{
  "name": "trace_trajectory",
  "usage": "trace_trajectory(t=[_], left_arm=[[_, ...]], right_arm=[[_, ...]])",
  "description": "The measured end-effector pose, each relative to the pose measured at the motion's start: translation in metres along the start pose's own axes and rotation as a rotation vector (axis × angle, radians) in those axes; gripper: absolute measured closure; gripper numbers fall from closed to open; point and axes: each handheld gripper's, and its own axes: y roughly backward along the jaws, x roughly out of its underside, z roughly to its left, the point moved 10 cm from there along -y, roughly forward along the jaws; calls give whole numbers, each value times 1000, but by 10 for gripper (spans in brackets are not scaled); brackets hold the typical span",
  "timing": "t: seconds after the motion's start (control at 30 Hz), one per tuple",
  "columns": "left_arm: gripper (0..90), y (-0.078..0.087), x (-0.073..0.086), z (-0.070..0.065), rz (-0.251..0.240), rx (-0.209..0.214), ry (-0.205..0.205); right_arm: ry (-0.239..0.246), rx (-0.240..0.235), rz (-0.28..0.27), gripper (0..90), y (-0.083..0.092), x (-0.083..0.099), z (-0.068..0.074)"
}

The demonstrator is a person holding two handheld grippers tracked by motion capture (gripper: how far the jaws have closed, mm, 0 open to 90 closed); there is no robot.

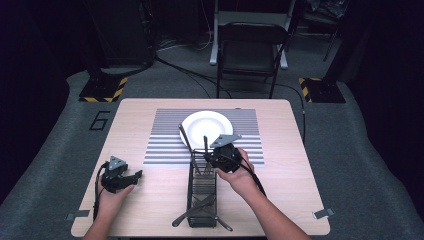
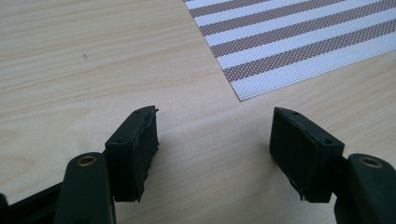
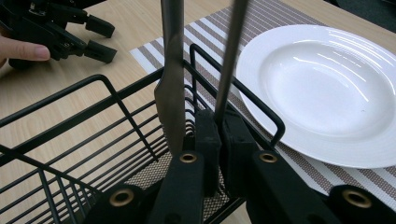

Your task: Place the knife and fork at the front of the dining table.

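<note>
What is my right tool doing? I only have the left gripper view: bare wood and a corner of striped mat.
Observer: Your right tool is shut on a dark utensil handle standing in a black wire caddy.
Operator: What else is in the caddy?
Observer: A knife stands upright right beside the held handle.
Operator: What is beyond the caddy?
Observer: A white plate sits on the striped mat, empty.
Operator: And my left tool?
Observer: The left tool is open, low over bare wood left of the caddy.
</note>
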Motion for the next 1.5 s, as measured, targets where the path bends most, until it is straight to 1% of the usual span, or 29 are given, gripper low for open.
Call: trace_trajectory(t=[0.03,0.2,0.33,0.37,0.47,0.53,0.7,0.8,0.83,0.87,1.07,1.1,1.23,1.27,1.3,1.5], left_arm=[[323,0,0,0,0,0,0],[323,0,0,0,0,0,0],[323,0,0,0,0,1,0],[323,0,0,0,0,0,0],[323,0,0,0,1,1,-1],[323,0,0,0,1,0,-1],[323,0,0,0,1,0,-1],[323,0,0,0,1,0,-1],[322,0,0,0,1,0,-2],[322,-1,-1,0,-12,-7,1],[322,-1,-1,0,-12,-7,1],[322,-1,-1,0,-12,-7,1],[322,-1,-1,0,-12,-7,1],[322,-1,-1,0,-12,-7,1],[322,-1,-1,0,-12,-7,1],[322,-1,-1,0,-12,-8,-1]], right_arm=[[11,3,-2,868,0,-1,-1],[16,1,-11,869,5,-4,0],[10,-6,-33,869,12,-10,1],[3,-7,-33,869,14,-11,1],[10,-7,-41,869,19,-14,0],[-1,-9,-44,869,23,-16,1],[15,-19,-62,870,30,-23,2],[5,-26,-60,870,35,-25,5],[12,-28,-62,870,36,-27,5],[17,-31,-62,870,37,-28,6],[24,-36,-69,870,47,-38,10],[34,-38,-73,870,48,-40,10],[30,-46,-75,870,55,-47,12],[40,-48,-77,870,57,-49,12],[36,-50,-77,870,59,-51,13],[47,-53,-78,870,68,-59,13]])
